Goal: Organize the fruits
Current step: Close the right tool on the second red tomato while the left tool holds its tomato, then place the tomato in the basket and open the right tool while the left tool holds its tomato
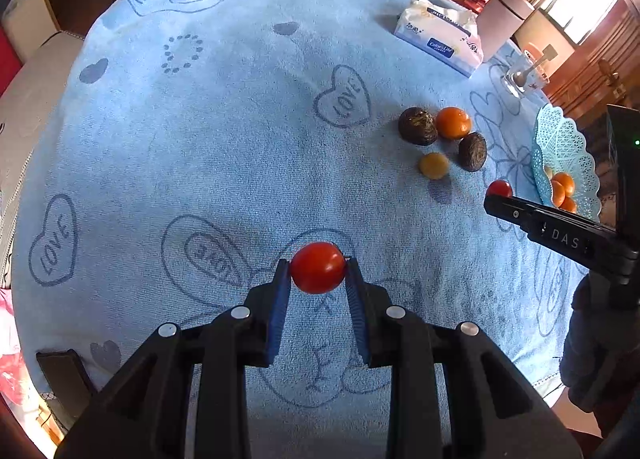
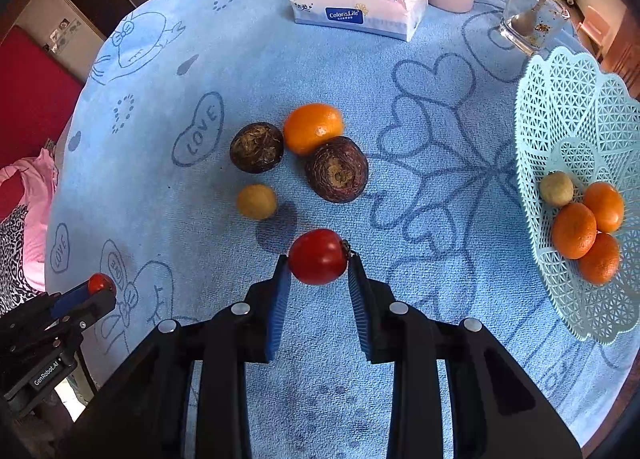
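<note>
Each tool grips a small round red tomato: left tool clamps one, right tool another. Judged next: carry both to the pale-blue lattice plastic basket at three o'clock on the desk.

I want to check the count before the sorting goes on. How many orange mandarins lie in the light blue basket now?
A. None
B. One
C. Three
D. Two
C: in the right wrist view three mandarins sit together in the basket, beside one small tan fruit.
</note>
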Demonstrator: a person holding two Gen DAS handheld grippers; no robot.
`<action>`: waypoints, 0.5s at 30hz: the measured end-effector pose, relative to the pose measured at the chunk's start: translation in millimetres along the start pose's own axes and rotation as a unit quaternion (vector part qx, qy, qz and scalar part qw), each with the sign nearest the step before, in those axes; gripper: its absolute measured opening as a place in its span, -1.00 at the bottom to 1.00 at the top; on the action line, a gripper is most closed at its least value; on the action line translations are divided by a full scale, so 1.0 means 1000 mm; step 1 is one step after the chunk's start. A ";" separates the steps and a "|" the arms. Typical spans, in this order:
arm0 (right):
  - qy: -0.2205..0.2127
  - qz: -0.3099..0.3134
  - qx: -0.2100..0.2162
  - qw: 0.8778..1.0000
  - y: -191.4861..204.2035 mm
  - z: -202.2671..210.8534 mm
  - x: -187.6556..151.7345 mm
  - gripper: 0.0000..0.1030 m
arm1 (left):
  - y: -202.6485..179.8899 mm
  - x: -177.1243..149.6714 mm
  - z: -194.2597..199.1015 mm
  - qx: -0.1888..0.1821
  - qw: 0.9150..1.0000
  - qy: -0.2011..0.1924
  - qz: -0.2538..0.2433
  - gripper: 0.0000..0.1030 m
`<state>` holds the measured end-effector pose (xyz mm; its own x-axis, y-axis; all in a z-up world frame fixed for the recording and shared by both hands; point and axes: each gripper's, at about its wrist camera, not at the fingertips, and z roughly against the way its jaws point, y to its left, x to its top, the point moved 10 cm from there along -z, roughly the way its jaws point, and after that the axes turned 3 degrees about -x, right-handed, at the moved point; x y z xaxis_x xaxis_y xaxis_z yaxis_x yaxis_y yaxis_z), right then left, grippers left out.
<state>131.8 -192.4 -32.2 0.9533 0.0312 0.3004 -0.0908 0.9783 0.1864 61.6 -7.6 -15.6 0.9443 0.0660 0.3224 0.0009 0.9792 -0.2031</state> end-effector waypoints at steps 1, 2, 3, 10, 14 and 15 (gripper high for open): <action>-0.003 -0.004 0.001 1.000 -0.004 0.005 -0.001 -0.41 | -0.003 0.000 0.000 -0.001 1.000 0.000 -0.002 -0.45; -0.006 -0.008 0.002 1.000 -0.007 0.009 -0.002 -0.41 | -0.006 0.001 0.000 -0.002 1.000 -0.001 -0.003 -0.45; -0.009 -0.012 0.003 1.000 -0.011 0.014 -0.002 -0.41 | -0.009 0.001 0.000 -0.002 1.000 -0.001 -0.005 -0.45; -0.030 -0.041 0.003 0.999 -0.043 0.042 -0.007 -0.41 | -0.034 0.000 0.000 -0.006 1.000 -0.004 -0.019 -0.45; -0.043 -0.061 -0.006 0.997 -0.070 0.056 -0.010 -0.41 | -0.049 0.000 -0.001 -0.007 1.000 -0.005 -0.025 -0.45; -0.045 -0.066 -0.009 0.997 -0.077 0.059 -0.010 -0.41 | -0.053 0.000 -0.001 -0.007 1.000 -0.006 -0.026 -0.45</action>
<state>112.4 -280.0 5.4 0.9266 -0.1167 0.3575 0.0402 0.9759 0.2145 62.1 -59.2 -5.6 0.9390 0.0174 0.3434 0.0548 0.9784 -0.1994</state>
